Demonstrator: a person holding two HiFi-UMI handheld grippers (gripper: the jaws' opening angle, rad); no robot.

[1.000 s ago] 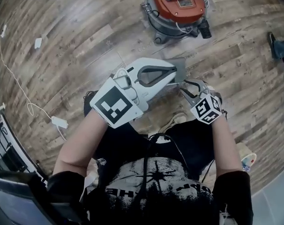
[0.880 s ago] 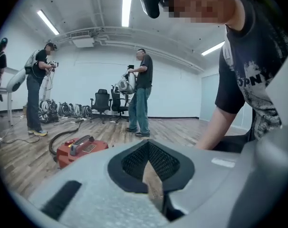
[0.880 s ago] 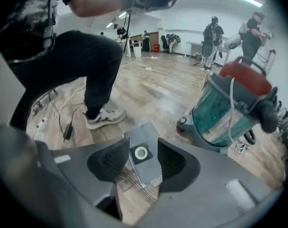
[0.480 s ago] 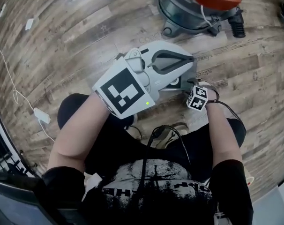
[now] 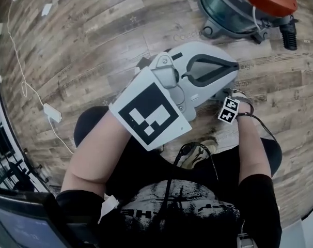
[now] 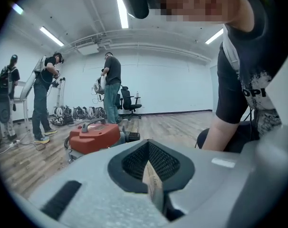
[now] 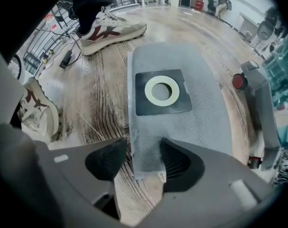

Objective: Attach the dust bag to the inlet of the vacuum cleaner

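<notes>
On the wooden floor (image 5: 94, 45) stands the vacuum cleaner (image 5: 244, 4), orange lid on grey tank, its label too small to read. A person's black shirt (image 6: 255, 93) shows the letters OPI. Beside the vacuum cleaner the dust bag (image 7: 182, 122) lies flat: grey cloth, black square collar, pale ring. The left gripper (image 5: 236, 66), aimed toward the vacuum cleaner, pinches a thin tan strip (image 6: 152, 182) with blurred print. The right gripper (image 7: 139, 151) hangs over the bag's corner, jaws spread, just closing slightly.

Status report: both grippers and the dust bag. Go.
Left gripper shut on thin tan strip. Right gripper open, jaws just been opening, straddling near edge of dust bag. Bag flat on floor, unattached; vacuum cleaner alongside. Shoe beyond it.
</notes>
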